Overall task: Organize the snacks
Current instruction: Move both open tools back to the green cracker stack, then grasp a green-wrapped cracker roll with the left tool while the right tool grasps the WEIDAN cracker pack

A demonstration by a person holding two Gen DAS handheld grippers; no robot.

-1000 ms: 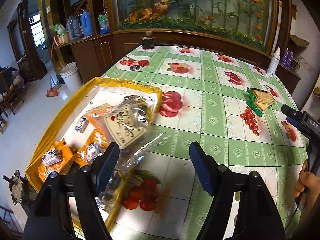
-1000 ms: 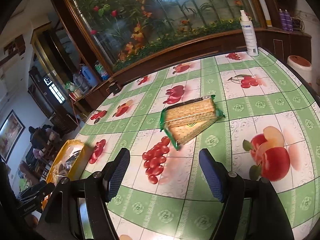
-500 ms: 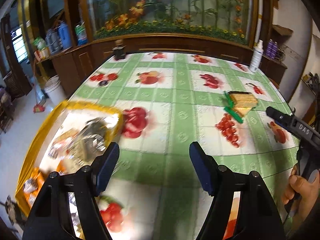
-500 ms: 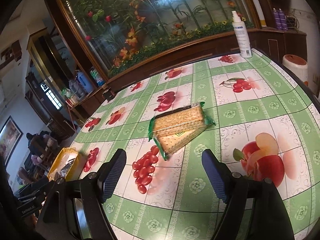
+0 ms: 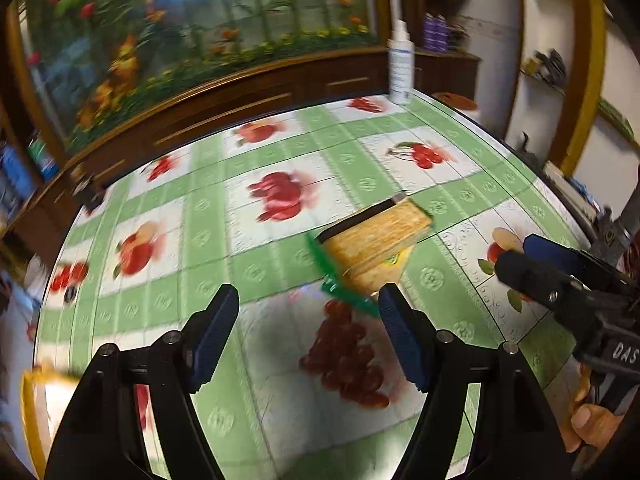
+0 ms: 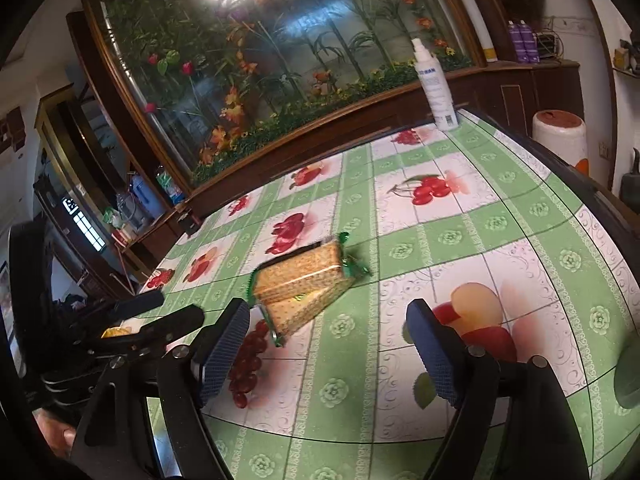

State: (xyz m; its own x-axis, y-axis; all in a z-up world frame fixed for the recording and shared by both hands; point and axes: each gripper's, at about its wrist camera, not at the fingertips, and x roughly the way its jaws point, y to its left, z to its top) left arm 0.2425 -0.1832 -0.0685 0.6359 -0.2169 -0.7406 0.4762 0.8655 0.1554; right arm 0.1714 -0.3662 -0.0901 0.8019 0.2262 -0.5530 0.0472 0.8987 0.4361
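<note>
Two cracker packs in green-edged clear wrap lie stacked and crossed on the green-checked fruit tablecloth. My left gripper is open and empty, with the packs just beyond its right finger. My right gripper has nothing between its jaws, which are opening, and the packs lie a short way ahead, nearer its left finger. Each gripper shows in the other's view: the right gripper is at the right edge and the left gripper at the left. A corner of the yellow snack tray shows at lower left.
A white spray bottle stands at the table's far edge before a dark wooden cabinet with a floral glass panel. A white stool with a red top sits off the table's right side. The table edge curves close on the right.
The left gripper swung right, away from the yellow tray and its snack bags, and now faces the cracker packs. The right gripper's jaws widened and it crept closer to the packs.
</note>
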